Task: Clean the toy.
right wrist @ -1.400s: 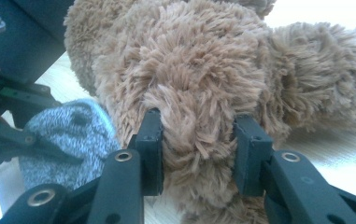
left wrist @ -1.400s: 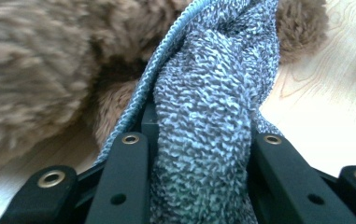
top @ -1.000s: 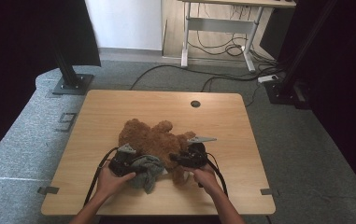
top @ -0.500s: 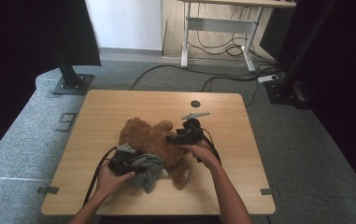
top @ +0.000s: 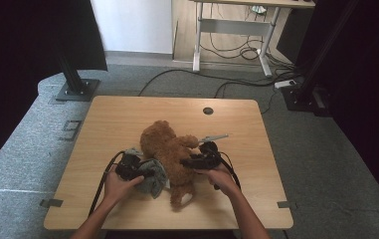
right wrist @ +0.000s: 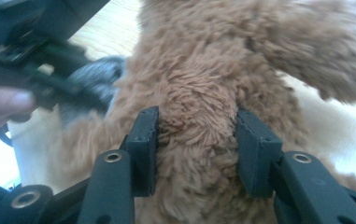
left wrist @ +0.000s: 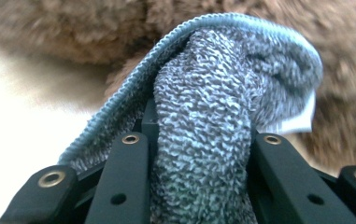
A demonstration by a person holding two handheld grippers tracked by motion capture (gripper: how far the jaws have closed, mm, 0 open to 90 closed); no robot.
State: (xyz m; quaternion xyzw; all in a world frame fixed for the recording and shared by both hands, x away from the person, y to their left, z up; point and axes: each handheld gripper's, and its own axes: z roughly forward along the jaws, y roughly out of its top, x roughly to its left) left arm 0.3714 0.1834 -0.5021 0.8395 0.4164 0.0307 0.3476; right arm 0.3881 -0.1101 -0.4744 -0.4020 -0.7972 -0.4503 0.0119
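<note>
A brown plush teddy bear (top: 169,149) lies in the middle of the wooden table (top: 127,114). At its left side is a grey knitted cloth (top: 152,178), and my left gripper (top: 140,172) is shut on it. In the left gripper view the cloth (left wrist: 203,116) is bunched between the jaws of the left gripper (left wrist: 196,140), with bear fur (left wrist: 73,28) behind. My right gripper (top: 186,162) is at the bear's right side. Its jaws have just been closing with the bear's plush body (right wrist: 199,84) between them. The right gripper (right wrist: 196,135) has both pads pressed into the fur.
A round cable hole (top: 207,110) sits near the table's far edge. A black stand base (top: 75,89) is on the carpet at the far left. A white desk frame (top: 232,35) with floor cables is beyond the table. The right gripper view shows the left hand (right wrist: 3,105).
My right gripper went up and toward the far side of the bear, then came back down onto the bear's right side. The left gripper kept its hold on the cloth.
</note>
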